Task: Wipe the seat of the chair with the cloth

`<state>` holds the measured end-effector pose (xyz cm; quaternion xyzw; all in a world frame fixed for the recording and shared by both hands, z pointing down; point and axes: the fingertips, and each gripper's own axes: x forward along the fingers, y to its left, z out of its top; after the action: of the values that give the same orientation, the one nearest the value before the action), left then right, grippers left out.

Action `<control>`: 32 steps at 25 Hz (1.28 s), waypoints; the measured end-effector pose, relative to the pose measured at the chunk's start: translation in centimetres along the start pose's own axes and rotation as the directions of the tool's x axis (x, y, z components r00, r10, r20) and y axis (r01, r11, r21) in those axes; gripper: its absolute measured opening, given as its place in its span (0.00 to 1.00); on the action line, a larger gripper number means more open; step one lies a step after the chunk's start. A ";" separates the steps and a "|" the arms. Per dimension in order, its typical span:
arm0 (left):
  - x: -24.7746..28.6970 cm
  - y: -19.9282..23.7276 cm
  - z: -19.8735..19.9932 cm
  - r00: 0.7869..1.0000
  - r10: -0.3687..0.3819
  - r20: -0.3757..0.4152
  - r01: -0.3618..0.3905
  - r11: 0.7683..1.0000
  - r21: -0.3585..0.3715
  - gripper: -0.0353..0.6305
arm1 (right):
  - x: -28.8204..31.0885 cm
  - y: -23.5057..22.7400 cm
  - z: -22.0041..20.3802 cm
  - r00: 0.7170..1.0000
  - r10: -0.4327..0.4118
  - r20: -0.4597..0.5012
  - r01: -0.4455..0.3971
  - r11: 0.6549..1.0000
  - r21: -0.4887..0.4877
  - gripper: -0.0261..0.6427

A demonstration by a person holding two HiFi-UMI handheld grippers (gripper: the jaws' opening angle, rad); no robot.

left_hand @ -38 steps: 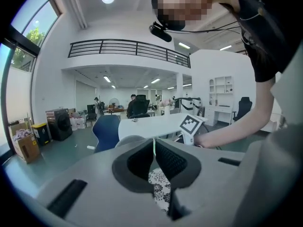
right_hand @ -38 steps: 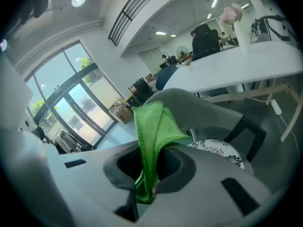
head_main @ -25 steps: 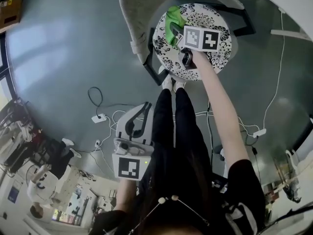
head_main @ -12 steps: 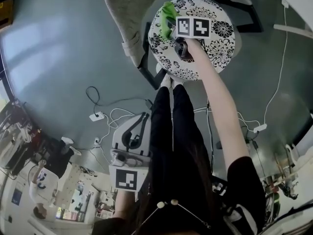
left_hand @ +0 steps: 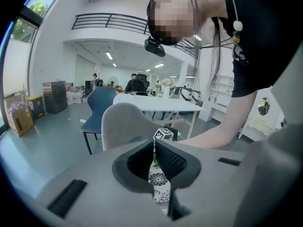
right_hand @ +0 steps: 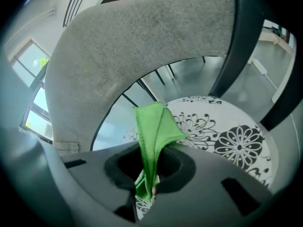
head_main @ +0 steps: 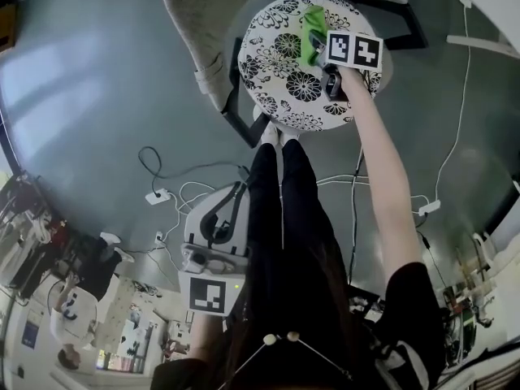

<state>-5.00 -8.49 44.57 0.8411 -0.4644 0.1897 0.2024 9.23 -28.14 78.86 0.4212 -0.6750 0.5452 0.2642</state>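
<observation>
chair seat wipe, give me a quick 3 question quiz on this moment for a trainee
1. Multiple choice: the right gripper has its jaws shut on A) nothing B) the green cloth C) a cable.
2. True or false: the left gripper is pressed on the flower-patterned seat.
3. Short answer: in the right gripper view, which part of the chair curves up behind the cloth?

Key: 1 B. 2 False: it hangs beside the person's legs, away from the chair, jaws together with nothing gripped. 3 The grey backrest.
</observation>
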 end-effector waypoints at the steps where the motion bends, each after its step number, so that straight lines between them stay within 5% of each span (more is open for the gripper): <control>1: 0.0 0.0 0.1 1.000 0.001 0.004 -0.001 1.000 -0.001 0.08 | -0.5 -0.8 -0.1 1.000 -0.015 0.000 0.015 1.000 -0.003 0.11; 16: -0.5 0.7 0.4 1.000 0.015 0.012 -0.015 1.000 -0.012 0.08 | -8.3 -11.7 -0.4 0.974 -0.223 0.029 0.222 0.975 0.023 0.11; 21: -0.6 0.8 0.4 1.000 0.019 0.013 -0.019 1.000 -0.013 0.08 | -11.1 -14.8 -0.9 0.961 -0.273 0.050 0.267 0.959 0.100 0.11; 24: -0.6 0.7 0.6 1.000 0.021 0.017 -0.020 1.000 -0.012 0.08 | -11.6 -12.2 -1.0 0.974 -0.212 0.078 0.205 0.974 0.096 0.11; 32: -0.9 0.3 1.4 0.999 0.020 0.030 -0.020 1.000 0.001 0.08 | -8.0 3.4 -5.4 0.996 0.080 0.031 -0.081 0.997 0.021 0.11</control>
<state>-5.55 -8.70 42.97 0.8392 -0.4757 0.1794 0.1928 9.78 -20.53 72.00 0.4047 -0.6890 0.5567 0.2273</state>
